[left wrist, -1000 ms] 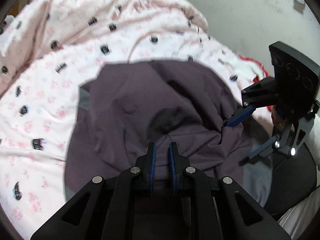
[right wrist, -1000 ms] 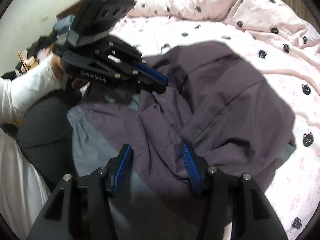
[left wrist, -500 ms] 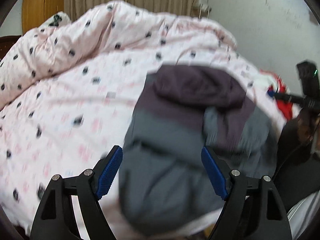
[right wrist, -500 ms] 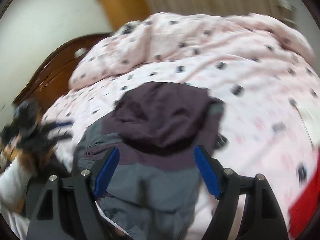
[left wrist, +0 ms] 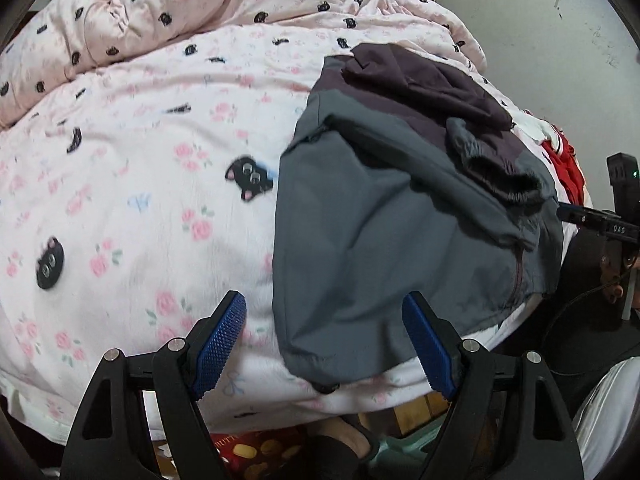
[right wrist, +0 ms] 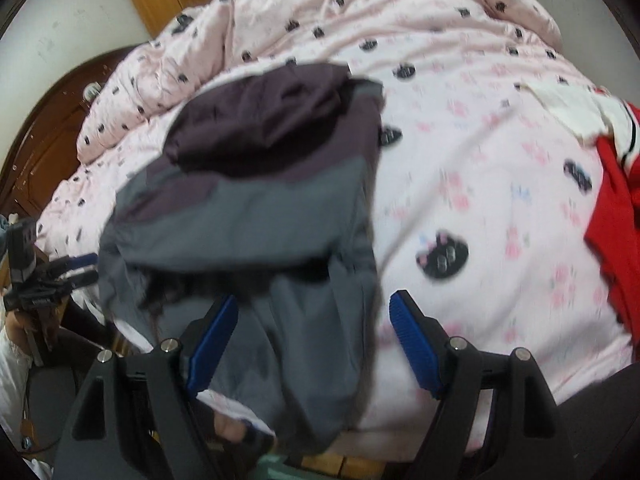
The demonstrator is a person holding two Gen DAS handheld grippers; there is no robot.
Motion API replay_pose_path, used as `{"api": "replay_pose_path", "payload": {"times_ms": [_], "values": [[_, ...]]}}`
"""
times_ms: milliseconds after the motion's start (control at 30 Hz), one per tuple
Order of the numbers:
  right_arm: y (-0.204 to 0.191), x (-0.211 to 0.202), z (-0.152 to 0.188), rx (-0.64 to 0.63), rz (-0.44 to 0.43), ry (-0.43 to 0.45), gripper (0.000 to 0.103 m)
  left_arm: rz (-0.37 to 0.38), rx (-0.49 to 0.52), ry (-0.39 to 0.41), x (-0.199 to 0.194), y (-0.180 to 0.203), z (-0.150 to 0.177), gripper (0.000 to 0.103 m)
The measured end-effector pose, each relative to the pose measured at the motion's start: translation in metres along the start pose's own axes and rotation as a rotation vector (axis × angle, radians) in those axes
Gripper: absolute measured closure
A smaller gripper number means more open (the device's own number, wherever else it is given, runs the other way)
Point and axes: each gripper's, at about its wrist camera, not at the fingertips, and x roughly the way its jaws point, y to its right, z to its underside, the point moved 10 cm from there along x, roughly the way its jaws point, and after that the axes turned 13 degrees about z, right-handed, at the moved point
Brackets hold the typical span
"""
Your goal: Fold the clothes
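Across the bed, going from left to right in the left wrist view, a pale pink quilt printed with black cats and small roses [left wrist: 152, 184] covers everything, bunched into a ridge at the far side. Right of centre lies the grey and dark purple jacket of thin woven fabric [left wrist: 384, 232], folded into a rough block: the grey part faces near, the purple part sits on top at the far end, and a gathered elastic cuff [left wrist: 500, 176] rests on its right portion. Its near edge hangs over the side of the bed. The left gripper [left wrist: 324, 340] hovers above that near edge with its blue ribbed pads spread wide and nothing between them pressed; the jacket is not gripped. Further right, a red garment [left wrist: 568, 168] lies on the bed beside the jacket, and the right gripper's black body shows at the frame's edge.

From the right wrist view, a brown wooden headboard [right wrist: 52, 136] curves at the far left, with the left gripper small below it. The jacket [right wrist: 248, 216] lies left of centre, its grey hem drooping over the bed edge between the wide-spread blue pads of the right gripper [right wrist: 312, 340], which do not clamp it. Right of it the quilt [right wrist: 480, 152] is bare, then the red garment [right wrist: 616, 216] with a white piece beside it.
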Motion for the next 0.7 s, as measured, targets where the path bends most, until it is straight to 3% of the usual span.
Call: {"api": "replay_pose_path", "payload": {"times_ms": [167, 400, 633, 700], "values": [[0.004, 0.008, 0.026, -0.003, 0.014, -0.053, 0.023, 0.071, -0.002, -0.018, 0.007, 0.007, 0.006, 0.027], [0.006, 0.026, 0.056, 0.017, 0.026, -0.141, 0.023, 0.071, -0.030, -0.046, 0.021, 0.003, 0.007, 0.027], [0.003, 0.030, 0.067, -0.022, 0.034, -0.155, 0.026, 0.038, -0.008, -0.054, 0.026, 0.005, 0.009, 0.028], [0.001, 0.032, 0.071, -0.023, 0.020, -0.173, 0.034, 0.022, -0.005, -0.050, 0.026, 0.005, 0.009, 0.038]]}}
